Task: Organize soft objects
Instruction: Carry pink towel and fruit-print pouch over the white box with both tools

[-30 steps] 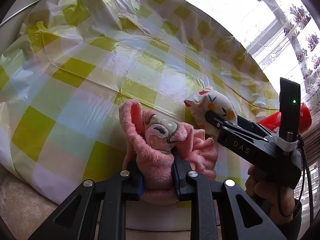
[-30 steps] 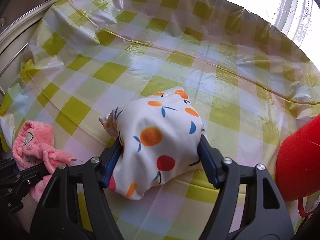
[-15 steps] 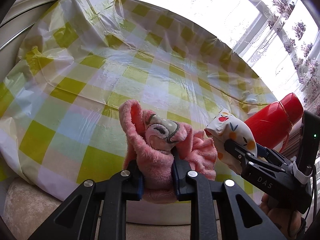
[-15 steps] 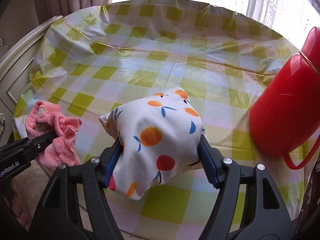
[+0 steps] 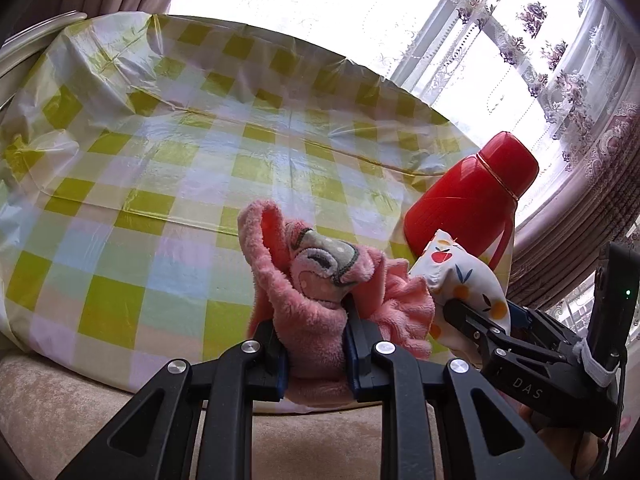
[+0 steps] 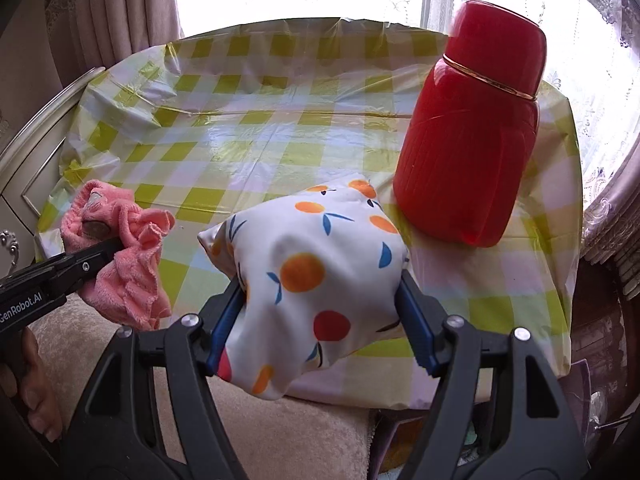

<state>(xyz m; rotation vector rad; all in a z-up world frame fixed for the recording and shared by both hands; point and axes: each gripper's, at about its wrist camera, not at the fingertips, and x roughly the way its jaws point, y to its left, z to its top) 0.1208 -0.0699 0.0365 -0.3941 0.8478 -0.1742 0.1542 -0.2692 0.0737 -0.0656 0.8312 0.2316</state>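
Left gripper point(image 5: 314, 350) fingers nearly closed, pinching pink fluffy towel point(image 5: 320, 280), lower middle of frame. Right gripper point(image 6: 320, 320) fingers half open, squeezing fruit-print pillow point(image 6: 316, 272), lifted off checked worktop point(image 6: 260, 136). Both soft, light, squashy; grab middle. Red flask point(image 6: 472, 132) upper right.

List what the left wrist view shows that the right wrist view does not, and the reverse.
Left wrist view only: the grey patch on the pink towel, seen close between the left tool's pads.

Right wrist view only: a cabinet handle at the left edge, and the fruit-print pillow's full face in the right tool.

Both: towel, pillow, red flask, checked tablecloth, window curtains.
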